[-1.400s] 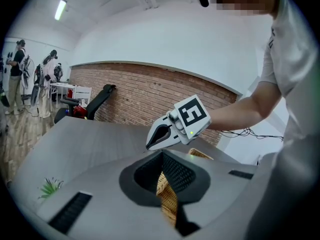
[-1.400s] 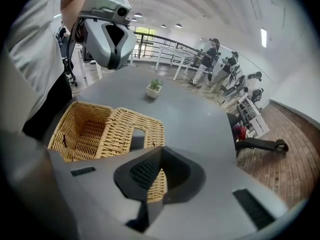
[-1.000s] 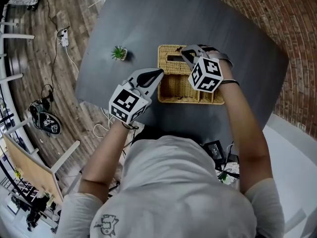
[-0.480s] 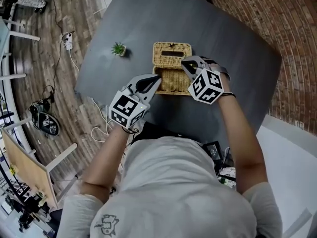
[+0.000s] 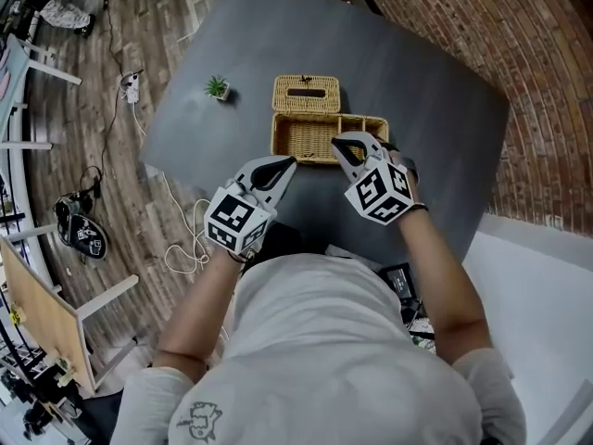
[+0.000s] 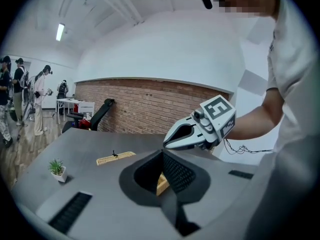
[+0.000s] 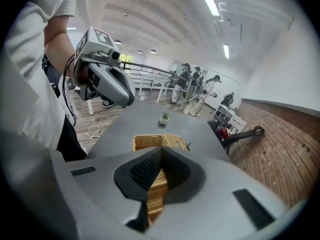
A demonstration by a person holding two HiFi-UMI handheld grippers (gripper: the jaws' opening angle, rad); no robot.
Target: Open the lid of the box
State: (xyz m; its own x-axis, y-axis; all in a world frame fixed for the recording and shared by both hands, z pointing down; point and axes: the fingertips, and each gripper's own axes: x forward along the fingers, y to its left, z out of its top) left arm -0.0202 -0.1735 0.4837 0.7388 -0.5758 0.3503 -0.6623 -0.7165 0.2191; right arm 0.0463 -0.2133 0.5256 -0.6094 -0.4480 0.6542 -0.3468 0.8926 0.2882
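The wicker box (image 5: 329, 137) stands open on the dark grey table (image 5: 435, 109). Its lid (image 5: 306, 94) lies flipped back, flat on the table just behind it. My right gripper (image 5: 341, 144) is shut and empty, with its tips over the box's near rim. Left of it, my left gripper (image 5: 288, 162) is also shut and empty, just off the box's near left corner. The right gripper view looks past the right gripper (image 7: 161, 151) at the box (image 7: 149, 142) and the lid (image 7: 176, 141). From the left gripper (image 6: 162, 154), the lid (image 6: 116, 157) shows as a thin strip.
A small potted plant (image 5: 219, 88) stands on the table left of the lid. The table's near edge runs just under the grippers. Cables and a power strip (image 5: 128, 86) lie on the wooden floor at the left. People stand far off in the room (image 7: 196, 90).
The lid has swung from over the box to lying flat behind it. My right gripper has let go of it and drawn back to the near rim. The left gripper stayed beside the box.
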